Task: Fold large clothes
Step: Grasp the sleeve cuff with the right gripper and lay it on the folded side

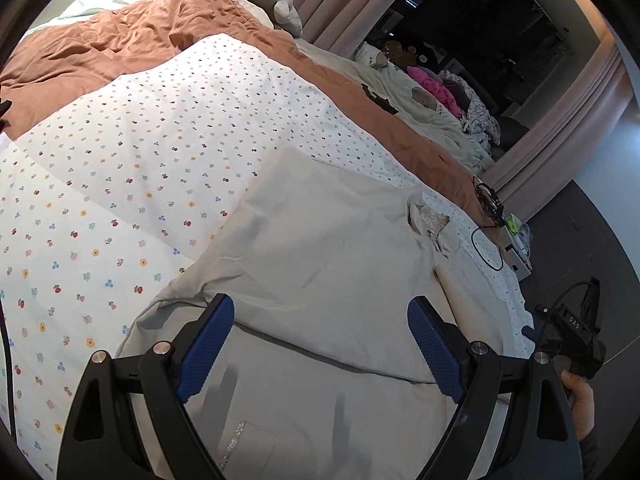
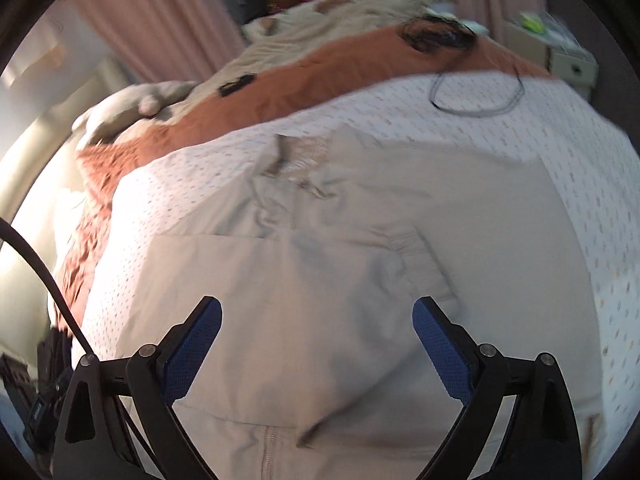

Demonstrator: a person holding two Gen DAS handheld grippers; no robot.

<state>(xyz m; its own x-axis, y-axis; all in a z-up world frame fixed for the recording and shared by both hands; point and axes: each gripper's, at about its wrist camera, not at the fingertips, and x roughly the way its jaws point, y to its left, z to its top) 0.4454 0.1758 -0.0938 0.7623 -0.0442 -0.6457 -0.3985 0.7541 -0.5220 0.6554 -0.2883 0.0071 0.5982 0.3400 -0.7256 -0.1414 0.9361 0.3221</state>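
A large cream jacket (image 1: 320, 256) lies spread on a flower-print sheet (image 1: 120, 168) over the bed, its collar (image 1: 430, 224) toward the far right. My left gripper (image 1: 320, 318) hovers over the jacket's near part, jaws wide, nothing between the blue pads (image 1: 208, 344). In the right wrist view the same jacket (image 2: 320, 264) fills the middle, with a sleeve folded across it and a zip (image 2: 270, 452) at the bottom. My right gripper (image 2: 318, 320) stands open above the cloth, holding nothing. That view is blurred.
A rust-brown duvet (image 1: 100, 36) and pillows lie beyond the sheet. A black cable loop (image 1: 486, 248) rests on the sheet near the bed's far corner. Piled clothes (image 1: 436, 88) sit by pink curtains. A hand (image 1: 578, 404) grips the other gripper at the right.
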